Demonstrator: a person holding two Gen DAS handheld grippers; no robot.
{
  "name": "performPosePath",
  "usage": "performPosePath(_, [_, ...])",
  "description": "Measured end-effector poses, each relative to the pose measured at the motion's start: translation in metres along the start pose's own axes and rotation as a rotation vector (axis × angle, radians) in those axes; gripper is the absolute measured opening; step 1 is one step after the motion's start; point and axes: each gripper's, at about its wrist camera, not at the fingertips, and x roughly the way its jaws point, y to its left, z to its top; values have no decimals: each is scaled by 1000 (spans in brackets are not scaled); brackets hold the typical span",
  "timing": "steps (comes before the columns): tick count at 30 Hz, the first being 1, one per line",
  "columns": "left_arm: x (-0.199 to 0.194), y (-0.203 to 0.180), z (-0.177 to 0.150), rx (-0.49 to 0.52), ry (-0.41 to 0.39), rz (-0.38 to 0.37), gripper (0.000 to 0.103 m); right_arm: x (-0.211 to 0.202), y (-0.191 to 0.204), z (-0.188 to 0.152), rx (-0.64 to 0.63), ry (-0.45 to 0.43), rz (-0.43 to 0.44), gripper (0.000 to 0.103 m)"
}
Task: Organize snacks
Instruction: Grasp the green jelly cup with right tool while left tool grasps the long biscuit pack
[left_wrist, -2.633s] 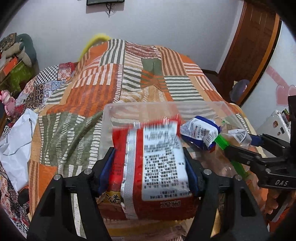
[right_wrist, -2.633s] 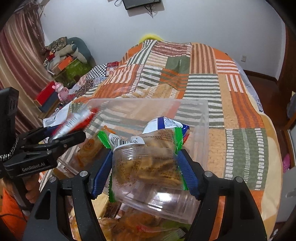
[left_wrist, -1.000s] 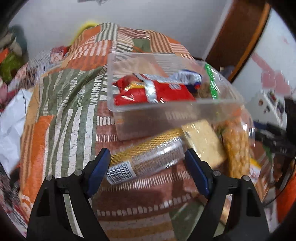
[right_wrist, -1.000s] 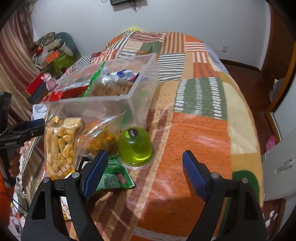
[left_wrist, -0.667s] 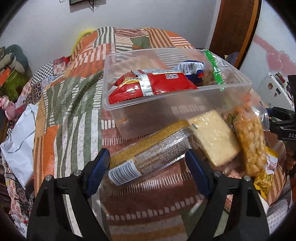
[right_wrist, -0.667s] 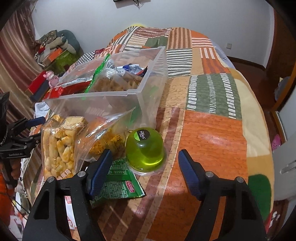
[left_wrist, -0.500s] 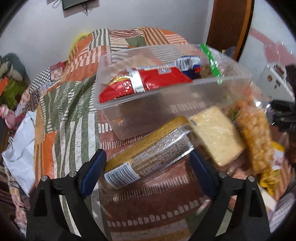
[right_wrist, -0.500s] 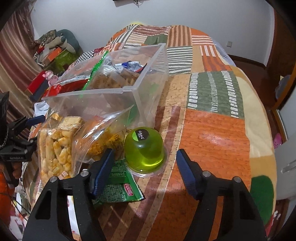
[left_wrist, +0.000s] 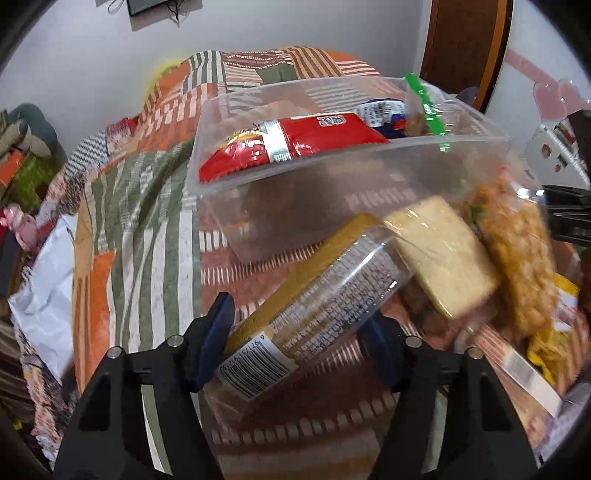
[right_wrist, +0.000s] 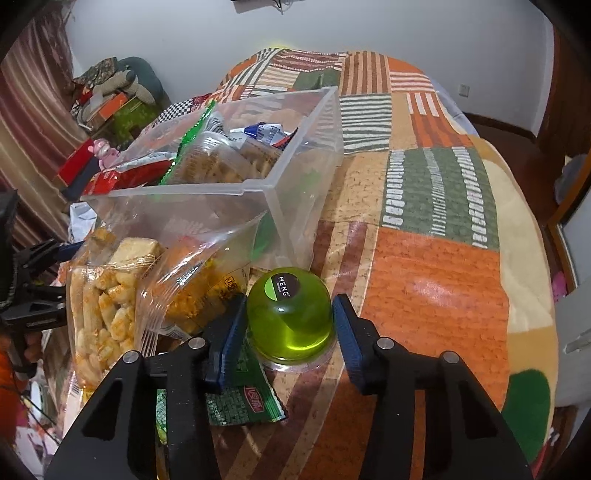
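Sitting on the patchwork bedspread of orange, green and striped squares (right_wrist: 436, 266): a clear rectangular plastic bin (right_wrist: 295, 192), open at the top. Lying inside it — a red foil snack packet with a silver seam (left_wrist: 295, 144), a blue-and-white wrapper (right_wrist: 264, 132) toward the far side, and a clear bag of biscuits with a green sealed edge (right_wrist: 221, 162) leaning against the wall.

Crowding the bedspread just in front of the bin: a long clear sleeve of crackers with a gold edge and a barcode label (left_wrist: 314, 306), a pale square cracker pack (left_wrist: 443, 254) touching it, a clear bag of orange puffed sticks (right_wrist: 99, 310), another clear bag of orange-yellow pieces (right_wrist: 195, 291), and a flat green sachet (right_wrist: 240, 402) partly under the others.

Closing on the cracker sleeve with the left gripper (left_wrist: 295, 343), jaws having just been narrowing; near blue pad touching the barcode end, far pad partly hidden behind the sleeve, so cannot tell whether gripping firmly.

Clamping the right gripper (right_wrist: 290, 328) — jaws having just come together — on a translucent green dome-shaped jelly cup with a dark round label (right_wrist: 290, 314), both blue pads pressing its sides. Cup standing upside-down on the bedspread, just beside the bin's near corner, overlapping the green sachet.
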Motion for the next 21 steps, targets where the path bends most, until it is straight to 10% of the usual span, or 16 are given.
performPosePath(21, [-77,7,-12,-150,-110,24,34,-51,-10,-3,27,-127,-40,43])
